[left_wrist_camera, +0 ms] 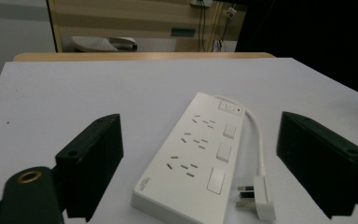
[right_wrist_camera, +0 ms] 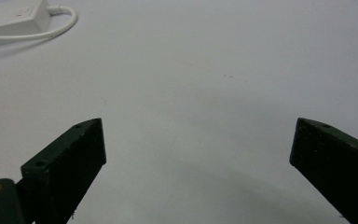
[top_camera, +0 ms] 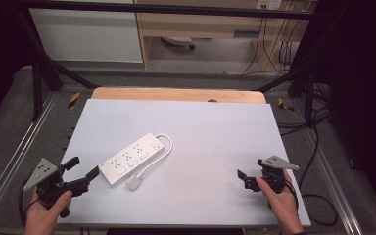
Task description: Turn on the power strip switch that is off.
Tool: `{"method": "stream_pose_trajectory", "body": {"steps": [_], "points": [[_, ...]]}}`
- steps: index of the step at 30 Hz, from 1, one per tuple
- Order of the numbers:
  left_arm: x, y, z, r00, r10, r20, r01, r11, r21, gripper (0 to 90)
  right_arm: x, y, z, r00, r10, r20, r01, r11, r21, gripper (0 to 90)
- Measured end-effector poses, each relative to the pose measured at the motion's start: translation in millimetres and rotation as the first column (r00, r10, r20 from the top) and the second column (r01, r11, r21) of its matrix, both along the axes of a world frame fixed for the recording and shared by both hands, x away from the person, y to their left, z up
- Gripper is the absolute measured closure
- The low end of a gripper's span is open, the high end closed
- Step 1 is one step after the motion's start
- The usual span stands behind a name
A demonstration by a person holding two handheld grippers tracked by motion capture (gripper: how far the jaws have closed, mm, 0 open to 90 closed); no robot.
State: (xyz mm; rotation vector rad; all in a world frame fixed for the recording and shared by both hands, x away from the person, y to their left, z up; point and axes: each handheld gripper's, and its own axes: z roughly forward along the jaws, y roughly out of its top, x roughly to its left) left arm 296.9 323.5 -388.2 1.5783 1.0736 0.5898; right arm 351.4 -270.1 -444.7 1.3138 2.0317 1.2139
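High view, power strip position: the white power strip (top_camera: 131,157) lies flat on the pale counter (top_camera: 215,132), left of the frame's centre, running diagonally from lower left to upper right.
High view, left gripper: the left gripper (top_camera: 84,169) sits at the lower left of the frame, held in the left hand (top_camera: 46,211); its jaws are spread wide and hold nothing. One jaw tip is just beside the strip's lower-left end; whether it touches cannot be told.
High view, right gripper: the right gripper (top_camera: 249,172) is at the lower right of the frame in the right hand (top_camera: 281,198), well apart from the strip, its jaws pointing left.
Left gripper view, relation: the power strip (left_wrist_camera: 193,156) lies between the two spread black jaws and a little ahead of them, in the lower centre of the frame, touched by neither.
Left gripper view, look of the strip: a white oblong block with three groups of socket holes along one side, rocker switches along the other, and a small red dot at the far end.
Left gripper view, cable and plug: a white cable (left_wrist_camera: 259,140) loops from the far end down the right side to a white plug (left_wrist_camera: 261,198) lying prongs-left just beside the near corner.
Right gripper view, jaws: spread wide over bare counter (right_wrist_camera: 205,93), gripping nothing.
Right gripper view, strip: one end of the power strip (right_wrist_camera: 14,18) and its cable loop sit in the upper left corner, far from the jaws.
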Motion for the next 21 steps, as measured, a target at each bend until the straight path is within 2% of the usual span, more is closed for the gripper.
{"method": "stream_pose_trajectory", "body": {"steps": [4,6,12,21], "points": [[1.6,-2.3,2.9,1.0,-0.009,-0.003,0.009,1.0,0.002,19.3,0.0,-0.7,0.1,1.0,-0.002,-0.002,0.002,1.0,0.001,4.1],[3.8,-5.4,4.7,0.9994,-0.035,0.001,0.035,0.9994,-0.004,20.8,0.1,-0.9,0.2,1.0,-0.002,-0.001,0.002,1.0,0.002,4.1],[7.2,-9.6,6.0,0.9993,-0.036,-0.002,0.036,0.9993,0.009,26.7,0.2,-1.2,0.2,1.0,-0.005,-0.003,0.005,1.0,0.002,4.2],[13.9,-11.6,2.5,0.9997,-0.018,-0.019,0.019,0.9992,0.036,30.8,0.4,-1.8,0.3,1.0,-0.006,-0.002,0.006,1.0,0.002,4.2]]}}
